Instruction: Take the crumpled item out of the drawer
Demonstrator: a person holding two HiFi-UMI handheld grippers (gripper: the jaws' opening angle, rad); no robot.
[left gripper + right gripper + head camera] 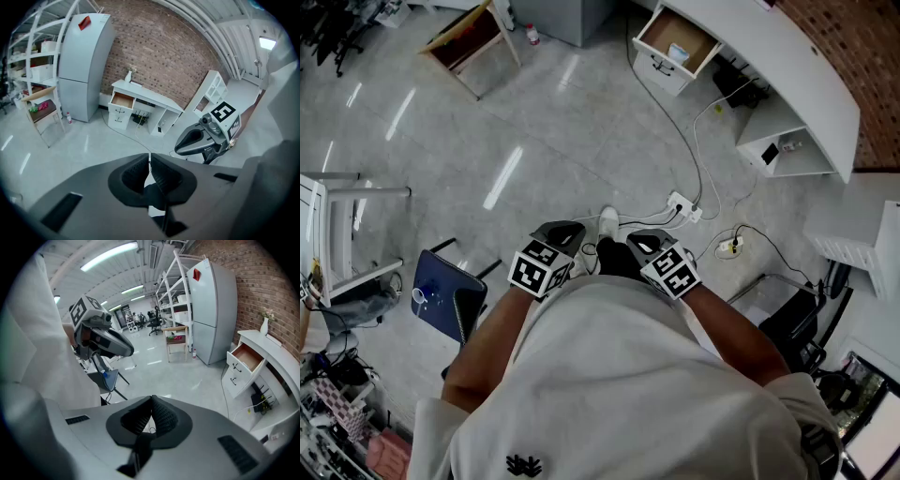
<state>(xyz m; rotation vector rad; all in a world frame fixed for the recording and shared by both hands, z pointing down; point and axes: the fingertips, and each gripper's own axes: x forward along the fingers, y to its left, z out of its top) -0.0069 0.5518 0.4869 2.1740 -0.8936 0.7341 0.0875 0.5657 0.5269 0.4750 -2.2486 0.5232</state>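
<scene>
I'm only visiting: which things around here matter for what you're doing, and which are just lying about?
For the job:
- open drawer
- pale item inside it, too small to tell if crumpled
- left tool and right tool, both shut and empty

Just lying about:
- blue chair
- power strip
- fridge
- wooden stand

Grey fridge (84,65) beside the brick wall (159,51) — blue chair (441,292) and power strip (682,203) on the floor
</scene>
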